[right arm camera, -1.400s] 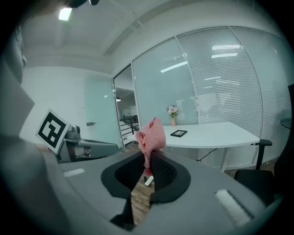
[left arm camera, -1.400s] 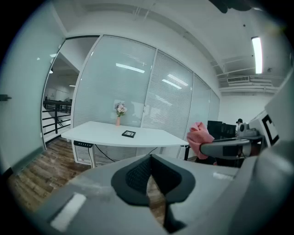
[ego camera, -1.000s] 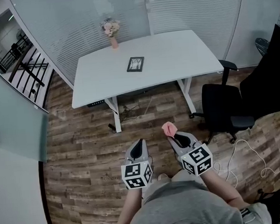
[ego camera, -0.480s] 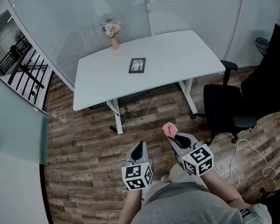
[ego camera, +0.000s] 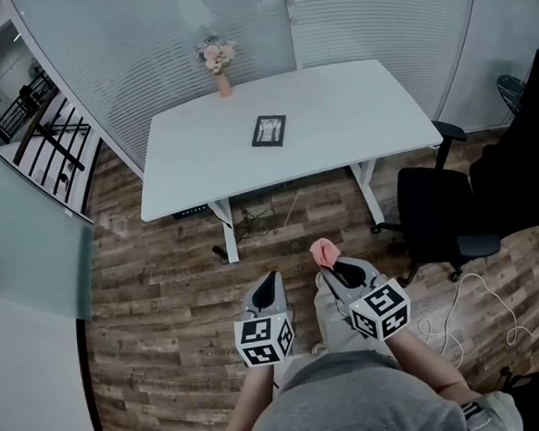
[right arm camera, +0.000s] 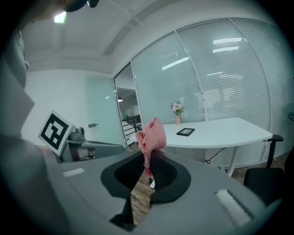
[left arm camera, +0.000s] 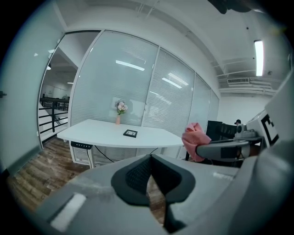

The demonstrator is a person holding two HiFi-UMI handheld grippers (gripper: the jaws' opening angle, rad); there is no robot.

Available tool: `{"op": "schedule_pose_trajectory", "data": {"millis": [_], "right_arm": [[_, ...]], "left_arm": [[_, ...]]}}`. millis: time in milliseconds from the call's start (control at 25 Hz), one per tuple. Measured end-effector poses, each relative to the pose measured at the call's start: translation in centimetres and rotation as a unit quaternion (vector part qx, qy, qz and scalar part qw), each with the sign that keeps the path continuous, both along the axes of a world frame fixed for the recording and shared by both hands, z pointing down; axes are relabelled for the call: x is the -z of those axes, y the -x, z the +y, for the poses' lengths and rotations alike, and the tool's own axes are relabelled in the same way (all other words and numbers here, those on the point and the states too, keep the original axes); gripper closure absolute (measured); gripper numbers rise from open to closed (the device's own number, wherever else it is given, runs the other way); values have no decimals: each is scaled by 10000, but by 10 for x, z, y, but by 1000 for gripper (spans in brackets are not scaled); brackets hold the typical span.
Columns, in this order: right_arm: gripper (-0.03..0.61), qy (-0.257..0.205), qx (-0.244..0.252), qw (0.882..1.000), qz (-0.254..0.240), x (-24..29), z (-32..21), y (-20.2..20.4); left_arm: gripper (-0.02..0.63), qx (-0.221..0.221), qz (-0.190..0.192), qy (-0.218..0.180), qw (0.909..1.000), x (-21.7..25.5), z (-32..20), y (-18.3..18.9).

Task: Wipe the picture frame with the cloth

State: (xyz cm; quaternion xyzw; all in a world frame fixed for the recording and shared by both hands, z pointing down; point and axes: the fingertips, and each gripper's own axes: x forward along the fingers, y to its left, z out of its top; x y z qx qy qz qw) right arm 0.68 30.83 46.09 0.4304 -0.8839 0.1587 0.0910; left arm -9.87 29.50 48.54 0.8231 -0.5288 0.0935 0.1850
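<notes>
The wiping has not begun. The right gripper (right arm camera: 148,161) is clamped on the pink cloth (right arm camera: 151,134), which bunches up above its jaws. The left gripper (left arm camera: 149,159) has its jaws together on nothing. The picture frame (ego camera: 268,130) lies flat on the white desk (ego camera: 363,109), well apart from both grippers (open wood floor lies between). The approach and every wipe remain.

The head view looks steeply down from overhead: left tongs (ego camera: 271,279) and right tongs (ego camera: 332,268) close below, the surface (ego camera: 336,112) farther ahead. Each tongs view looks level along its own jaws toward that same surface, well off, catching the other tongs at its side.
</notes>
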Motion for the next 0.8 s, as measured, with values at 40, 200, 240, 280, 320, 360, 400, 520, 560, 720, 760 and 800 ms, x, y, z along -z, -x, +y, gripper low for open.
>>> {"op": "schedule_pose_trajectory", "data": {"millis": [40,200,240,280,320,360,400,520,560,720,760,800], "right_arm": [[535,0,15,10000,-3,-1,-6,1],[535,10,89,10000,3,-3,-40,3],[535,11,111,9999,3,-4,-50,3],[535,6,130,9999,4,-4,-61,3],[535,-3,148,9999,3,-5,-72,3],[535,-12,166,9999,-1,-5,-83,2],[535,-20,185,9998,-6,-5,-95,1],[535,-46,236,9997,14,-3,-131,0],[535,-58,258,9996,19,-3,-143,-1],[535,-81,378,9992,40,0,-190,-4],[535,-77,404,9991,55,1,-201,-5],[535,-76,428,9990,63,2,-212,-7]], "left_arm": [[612,7,-3,-2,10000,-1,-6,0],[612,48,-9,26,10000,-5,-36,0],[612,63,-15,33,10000,-5,-45,0],[612,78,-18,35,10000,-6,-55,0],[612,89,-17,29,10000,-6,-65,-1],[612,97,-15,18,10000,-6,-75,-3],[612,105,-16,12,9999,-6,-85,-4],[612,129,-27,44,9999,-8,-117,-7],[612,134,-37,57,9999,-9,-128,-8],[612,210,-15,85,9997,-8,-173,-14],[612,232,8,97,9997,-7,-185,-16],[612,250,24,103,9996,-6,-196,-17]]}}
